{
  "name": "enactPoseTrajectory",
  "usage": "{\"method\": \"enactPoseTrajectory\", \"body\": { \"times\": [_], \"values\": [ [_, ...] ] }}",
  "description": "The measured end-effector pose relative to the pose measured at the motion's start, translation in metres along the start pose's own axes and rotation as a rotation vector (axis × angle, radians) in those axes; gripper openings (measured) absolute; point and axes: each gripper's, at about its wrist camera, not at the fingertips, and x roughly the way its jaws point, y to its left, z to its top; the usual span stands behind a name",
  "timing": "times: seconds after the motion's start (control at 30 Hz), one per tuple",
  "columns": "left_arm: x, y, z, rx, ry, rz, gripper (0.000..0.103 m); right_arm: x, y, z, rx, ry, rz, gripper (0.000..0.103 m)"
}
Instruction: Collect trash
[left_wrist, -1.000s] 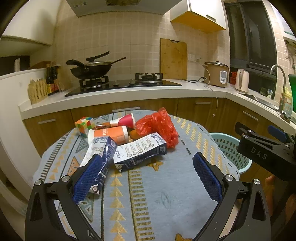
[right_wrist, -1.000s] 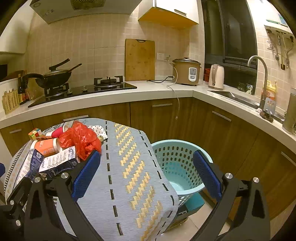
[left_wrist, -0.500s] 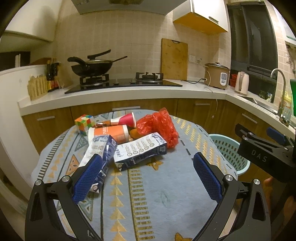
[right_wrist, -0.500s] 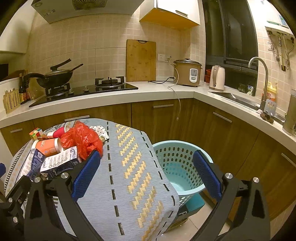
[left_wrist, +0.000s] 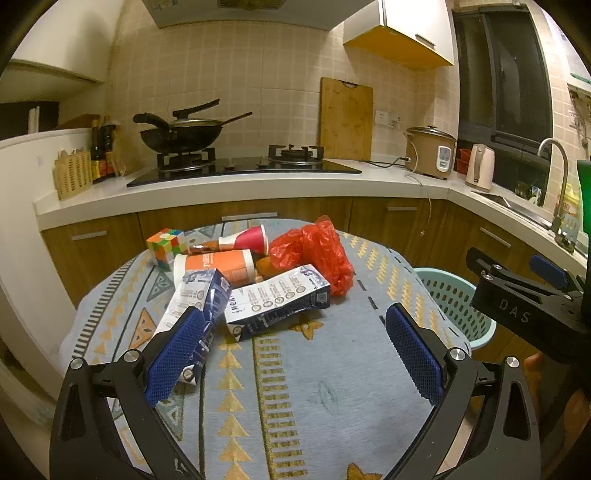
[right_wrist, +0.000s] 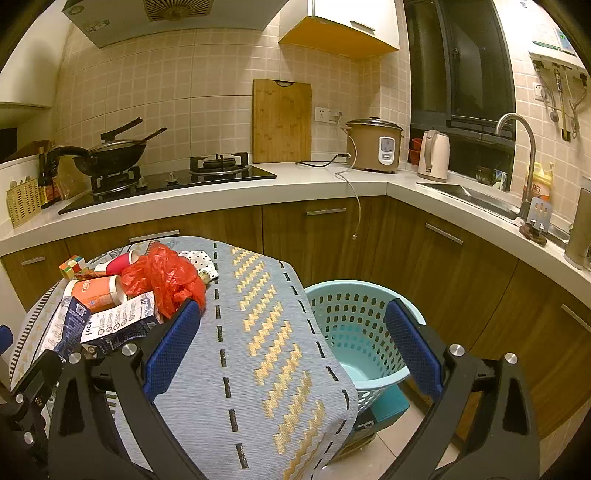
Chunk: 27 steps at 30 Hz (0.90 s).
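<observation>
A pile of trash lies on the cloth-covered table (left_wrist: 332, 387): two blue-white cartons (left_wrist: 277, 301) (left_wrist: 195, 299), an orange cup (left_wrist: 216, 264), a red paper cup (left_wrist: 247, 238) and a red plastic bag (left_wrist: 314, 251). The same pile shows in the right wrist view, with the bag (right_wrist: 162, 277) on top. A teal perforated basket (right_wrist: 354, 325) stands on the floor to the table's right. My left gripper (left_wrist: 295, 350) is open and empty, just short of the cartons. My right gripper (right_wrist: 295, 347) is open and empty over the table's right edge.
A colour cube (left_wrist: 166, 247) sits at the pile's far left. A polka-dot cloth (right_wrist: 201, 260) lies behind the bag. Wooden cabinets and a counter with a stove (left_wrist: 243, 166), rice cooker (right_wrist: 375, 149) and sink (right_wrist: 476, 195) ring the table.
Both grippers have shifted only slightly; the views sit a little higher and steadier. Nothing was grasped or moved.
</observation>
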Motion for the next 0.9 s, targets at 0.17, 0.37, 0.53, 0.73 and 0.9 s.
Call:
{"method": "enactPoseTrajectory", "body": {
  "times": [0.17,0.37,0.53,0.73,0.9],
  "values": [
    [-0.0001,0.0001,0.0015,-0.008,0.0,-0.009,0.095,0.0002,0.0006,-0.0003,-0.001,-0.001,0.0,0.095],
    [-0.0003,-0.0004,0.0008,-0.006,0.001,-0.008,0.095,-0.0001,0.0003,-0.0001,-0.001,0.0,0.001,0.095],
    [-0.0002,-0.0005,0.0007,-0.008,0.001,-0.009,0.095,0.0,0.0006,-0.0001,-0.004,-0.002,0.0,0.095],
    [0.0016,-0.0002,0.0004,-0.013,0.009,-0.013,0.093,0.0008,0.0023,-0.0001,-0.007,0.0,0.001,0.095],
    [0.0046,0.0021,0.0018,-0.021,0.008,-0.009,0.093,0.0037,0.006,0.0002,-0.021,0.0,0.0,0.095]
  ]
}}
